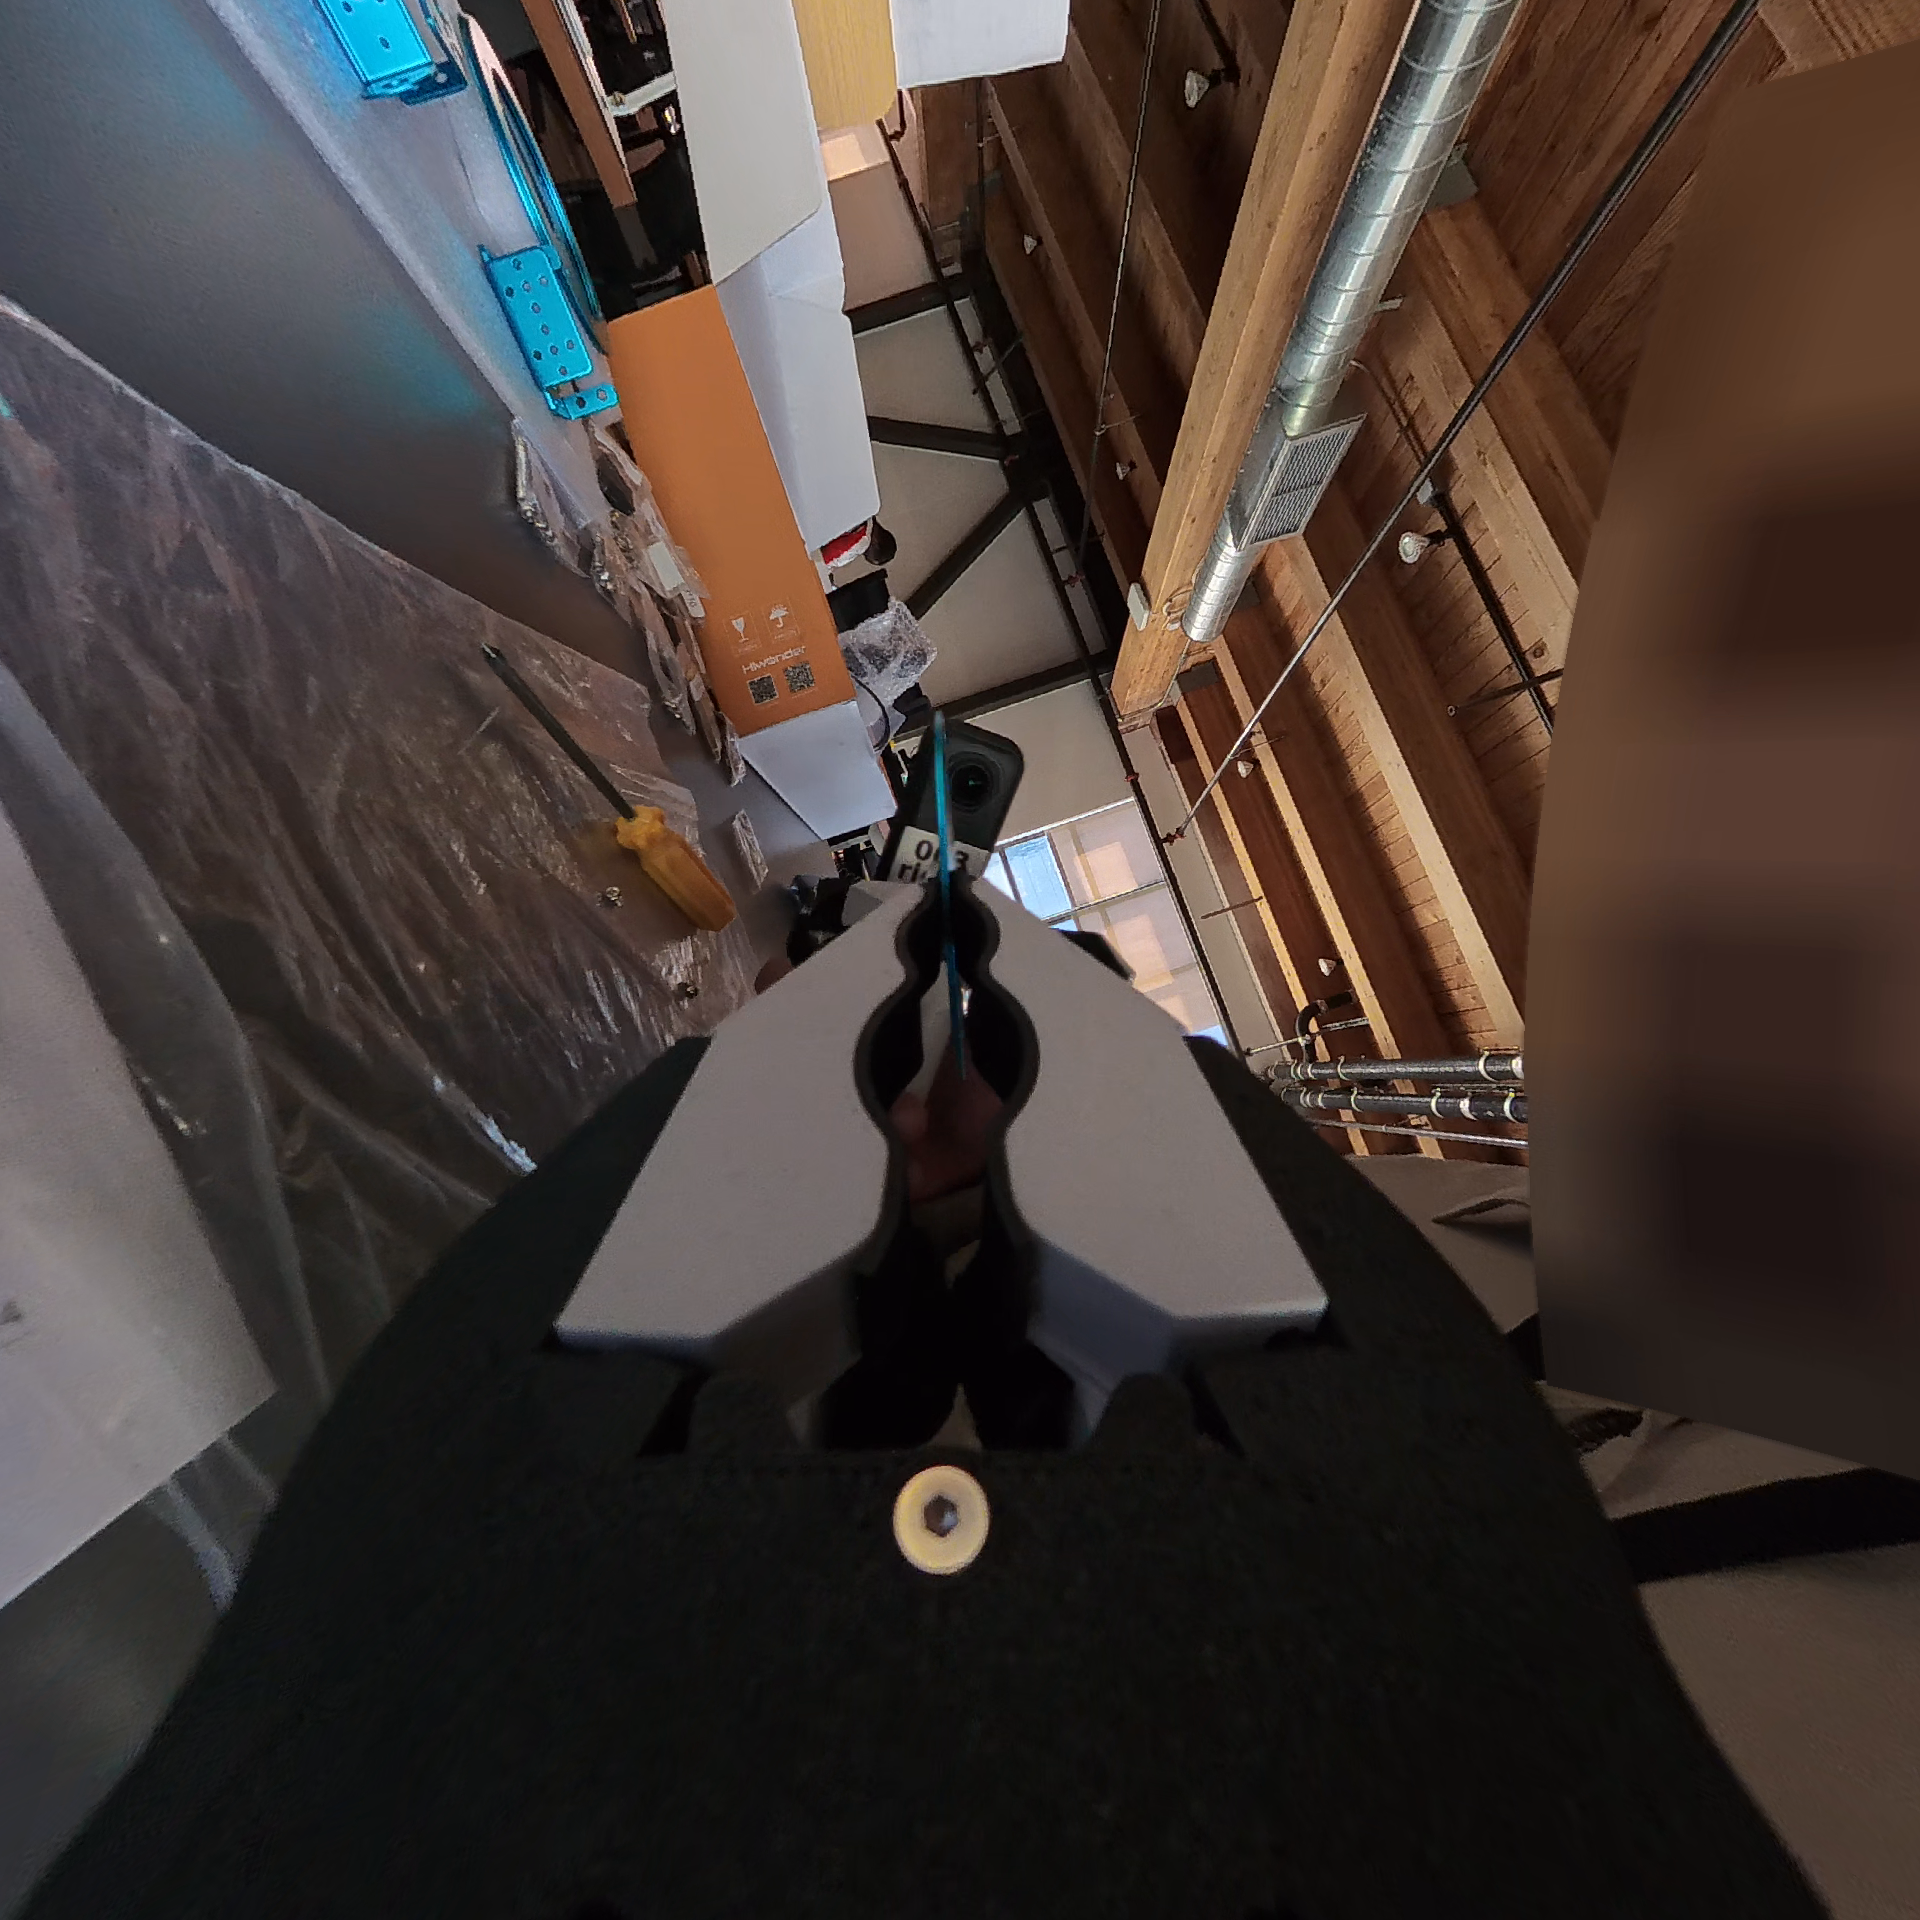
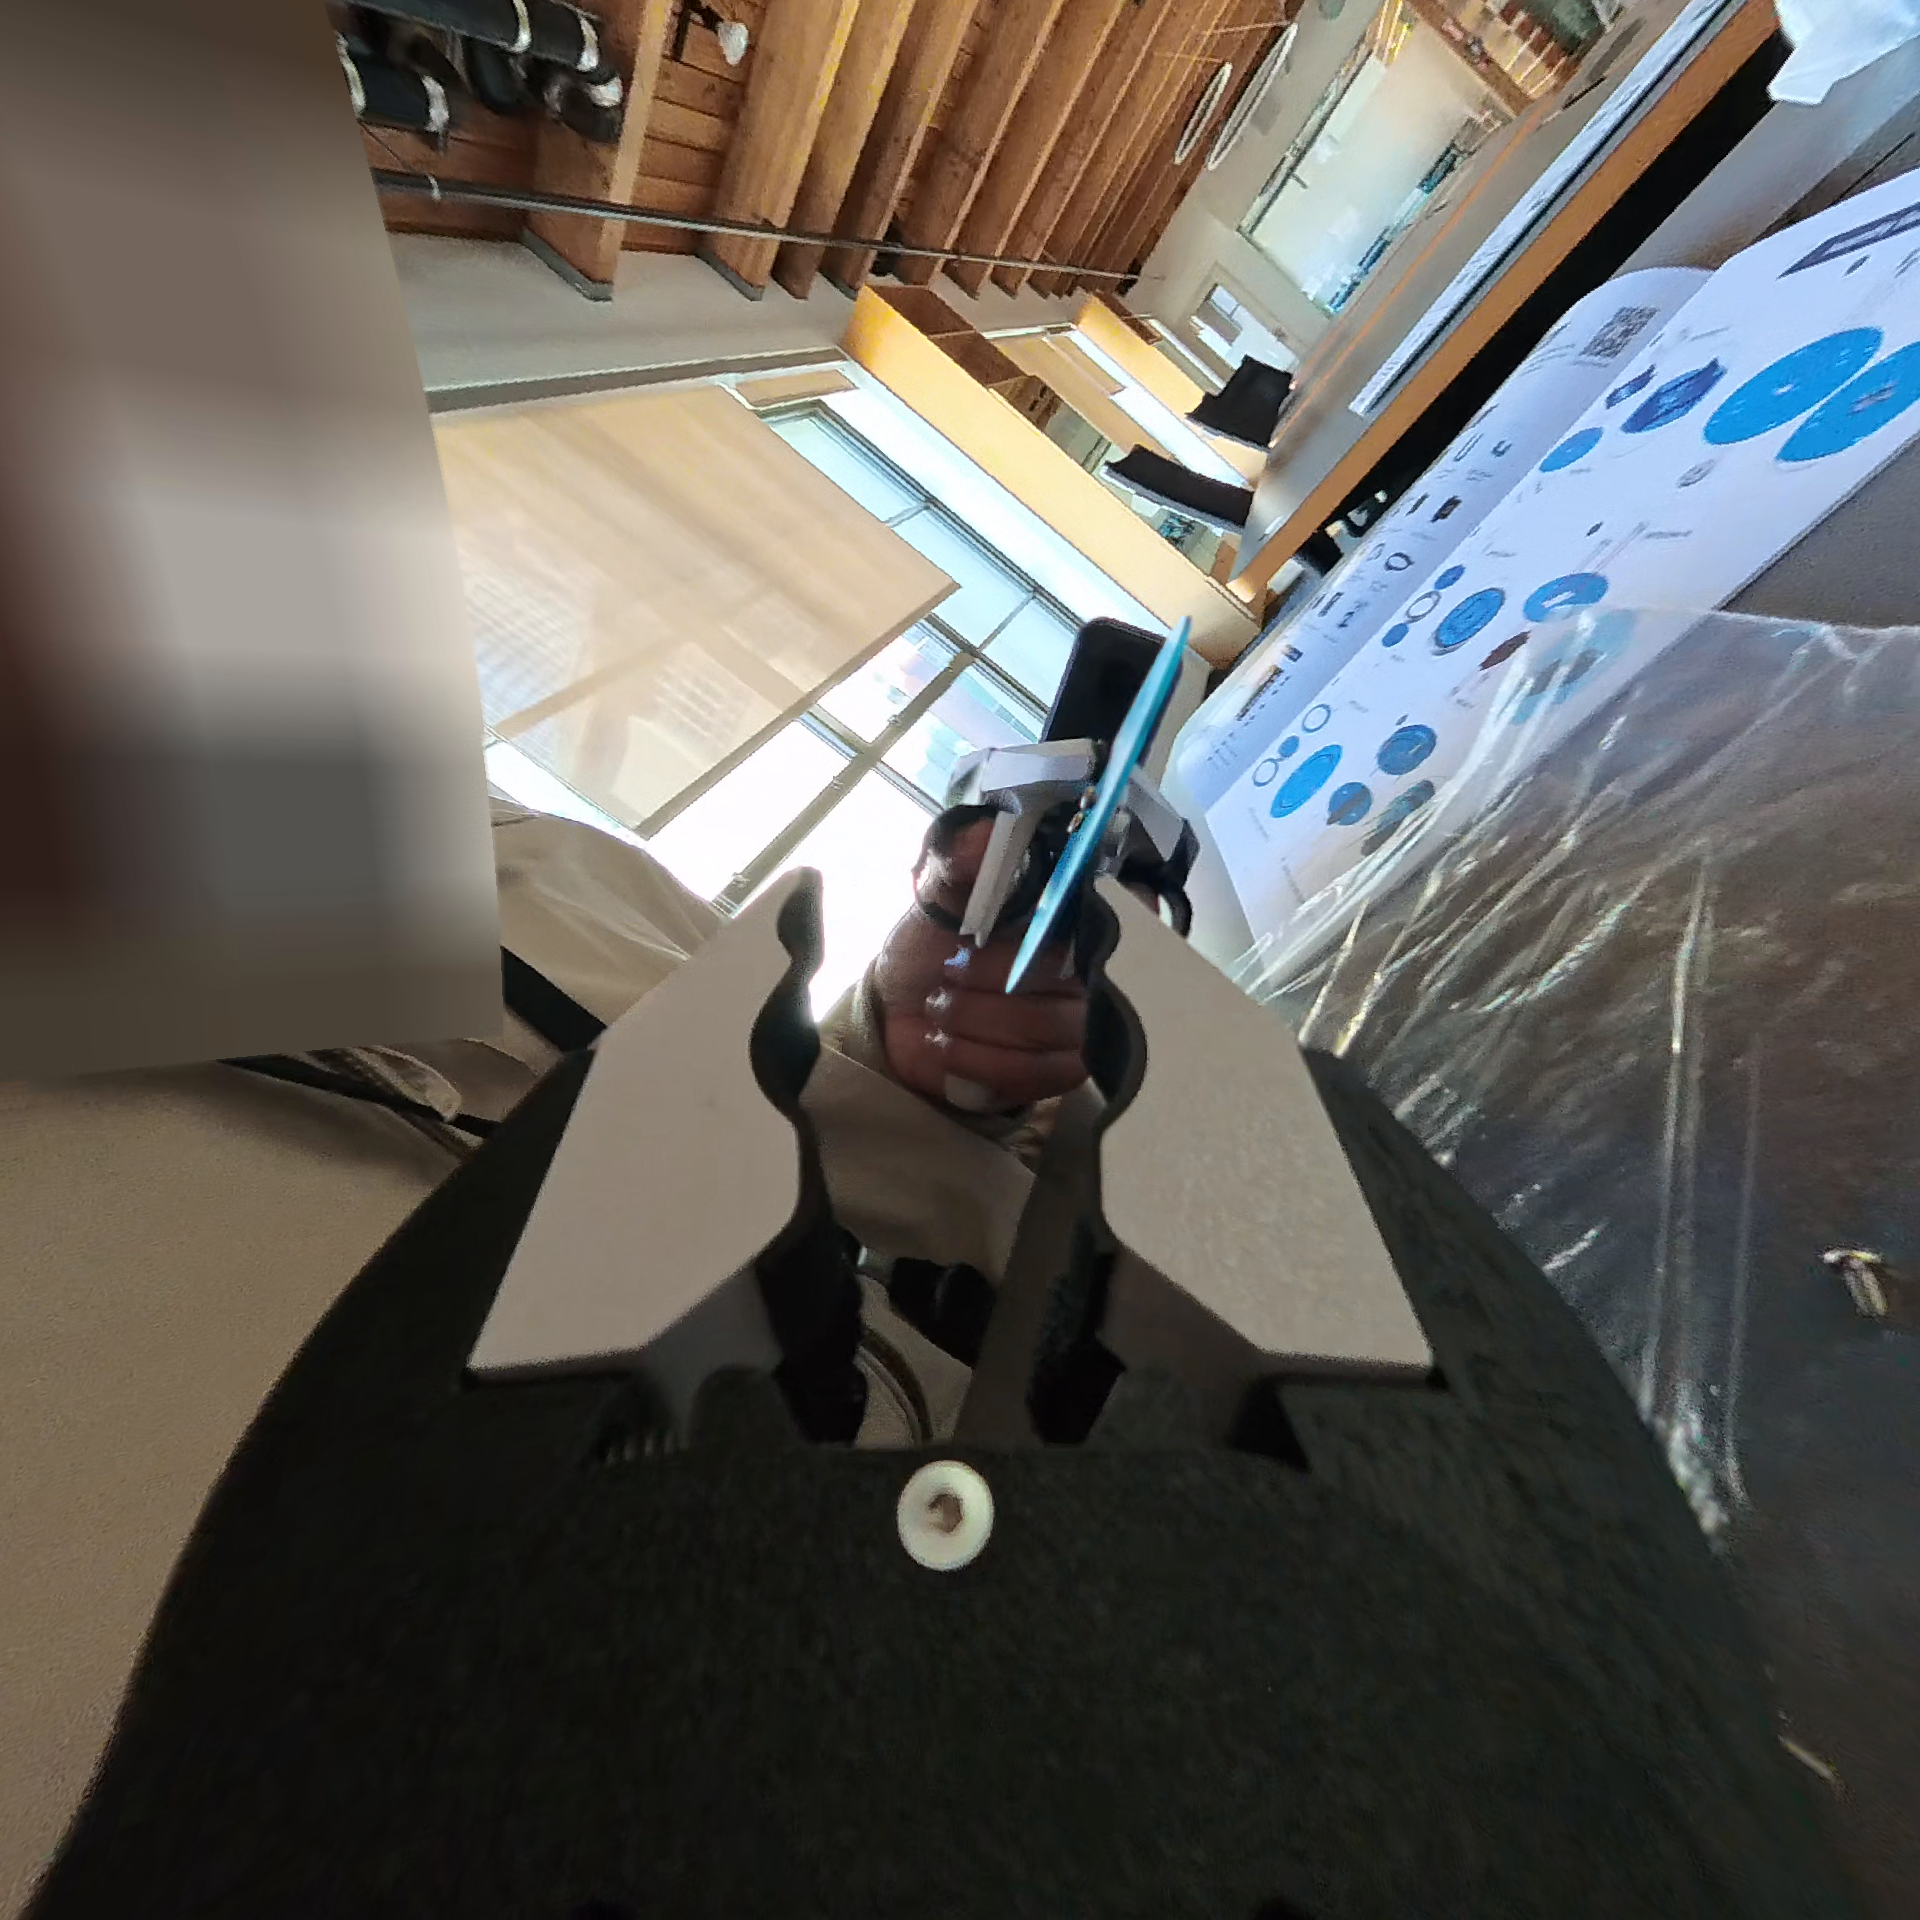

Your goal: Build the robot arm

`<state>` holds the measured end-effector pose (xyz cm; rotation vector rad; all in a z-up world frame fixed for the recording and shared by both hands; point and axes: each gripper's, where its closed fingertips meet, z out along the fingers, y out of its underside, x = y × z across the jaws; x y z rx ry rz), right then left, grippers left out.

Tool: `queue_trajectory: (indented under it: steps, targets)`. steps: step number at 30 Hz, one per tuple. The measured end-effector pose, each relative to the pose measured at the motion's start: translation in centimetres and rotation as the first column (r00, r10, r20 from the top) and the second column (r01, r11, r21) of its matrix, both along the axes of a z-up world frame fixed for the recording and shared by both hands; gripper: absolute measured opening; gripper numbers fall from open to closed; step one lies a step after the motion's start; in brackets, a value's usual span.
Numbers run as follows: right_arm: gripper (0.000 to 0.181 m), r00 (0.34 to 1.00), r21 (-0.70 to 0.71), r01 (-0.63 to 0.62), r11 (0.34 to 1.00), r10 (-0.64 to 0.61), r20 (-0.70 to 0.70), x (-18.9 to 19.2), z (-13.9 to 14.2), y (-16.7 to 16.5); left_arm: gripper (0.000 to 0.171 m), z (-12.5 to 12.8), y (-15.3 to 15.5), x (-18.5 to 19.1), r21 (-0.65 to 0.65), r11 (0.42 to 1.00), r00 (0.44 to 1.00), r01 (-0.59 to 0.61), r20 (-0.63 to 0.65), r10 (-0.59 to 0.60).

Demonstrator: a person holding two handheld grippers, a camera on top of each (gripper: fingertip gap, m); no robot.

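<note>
Blue plate, thin metal, seen edge-on: it stands pinched between the grey fingers of my left hand-held gripper, fingertips pressed together on it. Its far end sticks out past the tips, its near end runs back into the notch between the fingers. The plate is held up in the air, off the tabletop.

My right hand-held gripper is spread, with nothing between its fingers. Through the gap the right wrist view shows the left hand-held gripper facing it, well apart, with the same blue plate clamped at a tilt and a hand wrapped round its handle. In the left wrist view the right hand-held gripper's camera shows just behind the plate's edge.

Surroundings, left wrist view:
- tabletop at left, covered with crinkled clear plastic film
- screwdriver with a yellow handle lying on the film
- blue perforated brackets farther along the tabletop
- orange-and-white box beside them, small bagged parts at its foot

Right wrist view: a printed sheet with blue part pictures lies at right, beyond the film.
</note>
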<state>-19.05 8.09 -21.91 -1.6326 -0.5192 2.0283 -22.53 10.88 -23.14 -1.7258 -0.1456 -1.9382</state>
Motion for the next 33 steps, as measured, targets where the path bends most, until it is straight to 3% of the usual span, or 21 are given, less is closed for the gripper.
queue_trajectory:
  steps: [14, 17, 23, 33]
  targets:
    - [0.04, 0.992, -0.111, -0.048, 0.993, 0.035, -0.12, 0.0, 0.9, 0.0, 0.001, 0.9, -0.6, 0.7, 0.072, 0.997, 1.0, 0.008, -0.011, -0.008]
    - [0.028, 0.997, -0.121, -0.033, 0.992, 0.025, -0.069, -0.1, -0.1, 0.3, 0.001, 0.9, -0.8, 0.8, 0.073, 0.997, 1.0, 0.014, -0.012, -0.013]
    - [0.033, 0.999, -0.076, 0.027, 0.997, -0.028, -0.017, 0.4, -0.3, 1.1, 0.001, 1.0, -0.8, 0.9, 0.068, 0.997, 1.0, 0.021, 0.0, -0.021]
    - [0.024, 0.999, -0.119, -0.007, 0.993, 0.001, -0.046, -0.1, -0.2, 0.8, 0.001, 0.7, -0.8, 1.1, 0.08, 0.997, 1.0, 0.018, -0.026, -0.016]
